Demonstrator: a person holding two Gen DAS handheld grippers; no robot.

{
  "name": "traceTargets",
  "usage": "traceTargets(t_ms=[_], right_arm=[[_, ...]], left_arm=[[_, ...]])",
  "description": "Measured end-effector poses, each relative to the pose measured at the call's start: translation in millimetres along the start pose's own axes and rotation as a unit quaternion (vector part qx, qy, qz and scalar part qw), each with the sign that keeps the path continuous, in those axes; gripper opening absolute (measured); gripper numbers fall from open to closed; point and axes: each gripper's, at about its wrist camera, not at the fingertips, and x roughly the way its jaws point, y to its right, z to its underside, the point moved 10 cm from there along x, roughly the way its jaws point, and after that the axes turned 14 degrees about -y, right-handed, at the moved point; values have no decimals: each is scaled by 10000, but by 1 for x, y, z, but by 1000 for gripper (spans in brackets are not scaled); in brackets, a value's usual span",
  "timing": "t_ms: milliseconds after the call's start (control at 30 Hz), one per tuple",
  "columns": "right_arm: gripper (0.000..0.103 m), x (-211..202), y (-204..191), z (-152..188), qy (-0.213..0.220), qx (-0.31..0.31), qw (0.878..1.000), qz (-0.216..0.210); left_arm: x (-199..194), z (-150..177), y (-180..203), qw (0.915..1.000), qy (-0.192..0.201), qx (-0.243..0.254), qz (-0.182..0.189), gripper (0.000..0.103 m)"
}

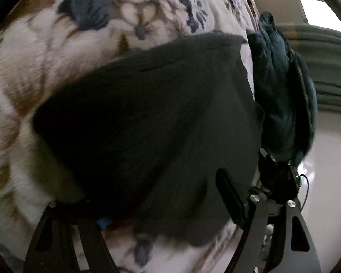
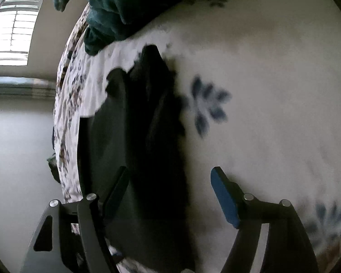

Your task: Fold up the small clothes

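Note:
A dark grey-black knit garment [image 1: 147, 118] lies spread on a floral blanket [image 1: 34, 56]. My left gripper [image 1: 161, 204] is open and low over the garment's near edge; its right finger [image 1: 229, 198] shows, the left finger is hidden under the cloth. In the right wrist view the same garment [image 2: 147, 147] lies folded lengthwise in a long strip. My right gripper [image 2: 170, 195] is open, with its left finger [image 2: 118, 191] over the garment and its blue-padded right finger [image 2: 225, 200] over bare blanket [image 2: 272, 91].
A heap of dark teal clothes [image 1: 282, 86] lies at the blanket's edge beside the garment; it also shows in the right wrist view [image 2: 116, 6]. Beyond the bed edge are pale floor [image 1: 329, 159], a wall and a bright window [image 2: 13, 27].

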Motion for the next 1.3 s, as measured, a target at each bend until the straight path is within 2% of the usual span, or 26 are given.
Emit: traceTargets(t_ms=[67, 100, 133, 200, 233, 267, 300, 333, 433, 500, 600, 667, 700, 733, 767, 800, 833, 900, 967, 1033, 1133, 1267, 1300], right_arm=[[76, 9, -5, -21, -32, 10, 9999, -95], [76, 15, -8, -32, -56, 20, 9999, -156], [76, 21, -12, -42, -100, 37, 9997, -233], [76, 29, -19, -51, -182, -9, 9992, -364], [67, 32, -22, -54, -140, -34, 9991, -400], [47, 34, -24, -54, -121, -35, 9994, -327], [22, 38, -24, -50, -216, -12, 9995, -232], [22, 37, -24, -47, -158, 12, 9996, -239], [20, 15, -26, -19, 209, 314, 9976, -573], [20, 3, -27, 10, 410, 507, 9958, -642], [19, 2, -20, 73, 539, 1037, 9898, -810], [17, 14, -17, 124, 506, 1473, 9825, -1019], [16, 19, -17, 140, 496, 1583, 9806, -1042], [19, 27, -17, 156, 470, 1635, 9799, -1039], [20, 34, -16, 164, 361, 1608, 9814, -981], [28, 37, -13, 168, 290, 1608, 9828, -861], [41, 35, -6, 170, 231, 1651, 9834, -718], [43, 20, 4, 171, 386, 1704, 9827, -619], [49, -6, 17, 164, 617, 1631, 9843, -281], [56, -23, 20, 147, 778, 1450, 9859, -316], [56, -33, 11, 115, 685, 1149, 9904, -359], [55, -4, -10, 94, 57, 808, 9964, 250], [42, 5, -14, 93, -50, 735, 9966, 381]], left_arm=[[0, -7, 6, 9998, 211, -2, -61, 63], [-2, -11, 8, 9995, 298, -12, -69, 43], [-4, -13, 10, 9995, 330, 9, -22, 33], [-8, -19, 16, 9993, 325, 180, -56, 29], [-11, -21, 21, 9990, 290, 342, -65, 28], [-11, -20, 21, 9986, 267, 452, -119, 28], [-16, -24, 27, 9977, 229, 609, -172, 28], [-19, -27, 31, 9970, 128, 739, -168, 27], [-37, -45, 44, 9908, -100, 1297, -377, 27], [-54, -59, 49, 9850, -194, 1635, -520, 27], [-79, -105, 58, 9772, -473, 1983, -602, 27], [-85, -119, 38, 9721, -817, 2102, -650, 28], [-82, -130, 33, 9702, -908, 2110, -774, 32], [-81, -128, 23, 9685, -1022, 2118, -821, 38], [-77, -131, 14, 9678, -1213, 2054, -801, 38], [-78, -129, 6, 9685, -1244, 1993, -825, 45], [-79, -124, 1, 9686, -1230, 1992, -843, 56], [-89, -109, -10, 9720, -1173, 1913, -700, 65], [-95, -93, -19, 9768, -1104, 1728, -620, 66], [-94, -70, -36, 9806, -1117, 1492, -603, 66], [-81, -43, -50, 9834, -1070, 1327, -623, 66], [-70, -25, -53, 9834, -929, 1356, -764, 66], [-69, -23, -53, 9833, -902, 1370, -788, 66]])
